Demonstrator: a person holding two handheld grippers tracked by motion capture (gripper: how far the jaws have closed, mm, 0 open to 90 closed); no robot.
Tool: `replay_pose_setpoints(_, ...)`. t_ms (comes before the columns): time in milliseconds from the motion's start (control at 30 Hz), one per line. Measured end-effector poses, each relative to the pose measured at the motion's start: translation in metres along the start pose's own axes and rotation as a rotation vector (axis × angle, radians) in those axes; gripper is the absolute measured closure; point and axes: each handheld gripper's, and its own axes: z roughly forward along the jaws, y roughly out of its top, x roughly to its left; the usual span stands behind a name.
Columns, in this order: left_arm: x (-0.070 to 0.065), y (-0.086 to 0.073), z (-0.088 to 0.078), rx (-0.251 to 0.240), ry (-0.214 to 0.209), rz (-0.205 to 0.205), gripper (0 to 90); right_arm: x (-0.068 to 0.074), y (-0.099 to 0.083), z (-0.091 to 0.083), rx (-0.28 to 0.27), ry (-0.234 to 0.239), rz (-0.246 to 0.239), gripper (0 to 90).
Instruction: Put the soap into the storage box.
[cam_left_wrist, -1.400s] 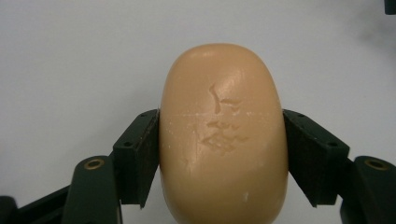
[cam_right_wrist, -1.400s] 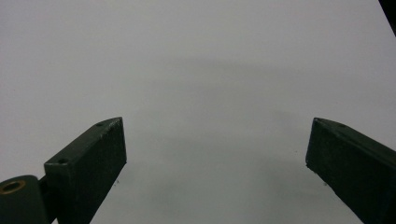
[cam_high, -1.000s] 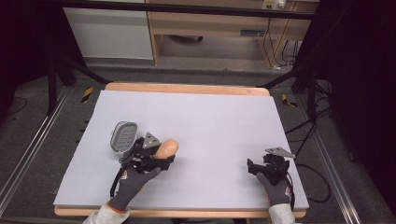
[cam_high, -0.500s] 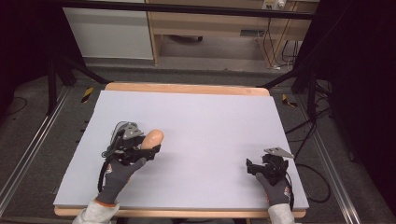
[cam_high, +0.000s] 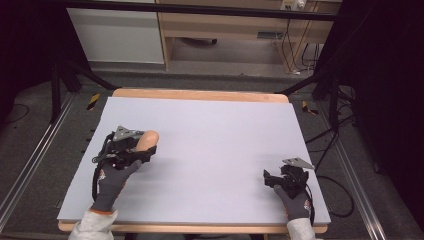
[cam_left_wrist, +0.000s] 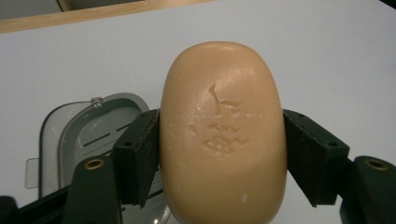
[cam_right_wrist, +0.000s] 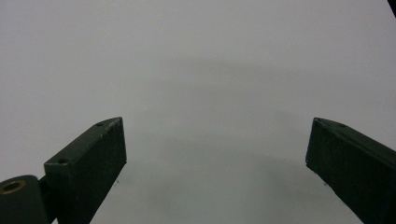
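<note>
A tan oval bar of soap (cam_left_wrist: 222, 88) with a stamped mark is pinched across its width by my left gripper (cam_left_wrist: 222, 149), both black pads pressing its sides. From above, the soap (cam_high: 148, 137) sticks out ahead of the left gripper (cam_high: 142, 148) at the table's left side, held a little above the surface. A grey soap dish (cam_left_wrist: 77, 133) with slots in its floor lies just below and left of the bar in the left gripper view. My right gripper (cam_high: 270, 178) rests near the front right, its jaws wide apart with nothing between them (cam_right_wrist: 215, 158).
The pale grey table top (cam_high: 215, 140) has a wooden rim; its left edge runs close to the left hand. Beyond the far edge stand a white cabinet (cam_high: 117, 35) and wooden shelving (cam_high: 225, 30). Cables trail off the right side.
My left hand has carried the soap leftward and away from the person, to above the soap dish, which it now covers in the high view. The right gripper has stayed put.
</note>
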Motion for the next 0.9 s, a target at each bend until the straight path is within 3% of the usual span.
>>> replay_pose_setpoints(500, 0.028, -0.007, 0.009, 0.020, 0.073, -0.051, 31.4, 0.000, 0.000, 0.001, 0.004, 0.001, 0.008, 5.3)
replay_pose_setpoints(900, 0.038, -0.015, 0.017, 0.056, 0.121, -0.054, 31.4, 0.000, 0.000, 0.001, 0.004, -0.001, 0.006, 5.3)
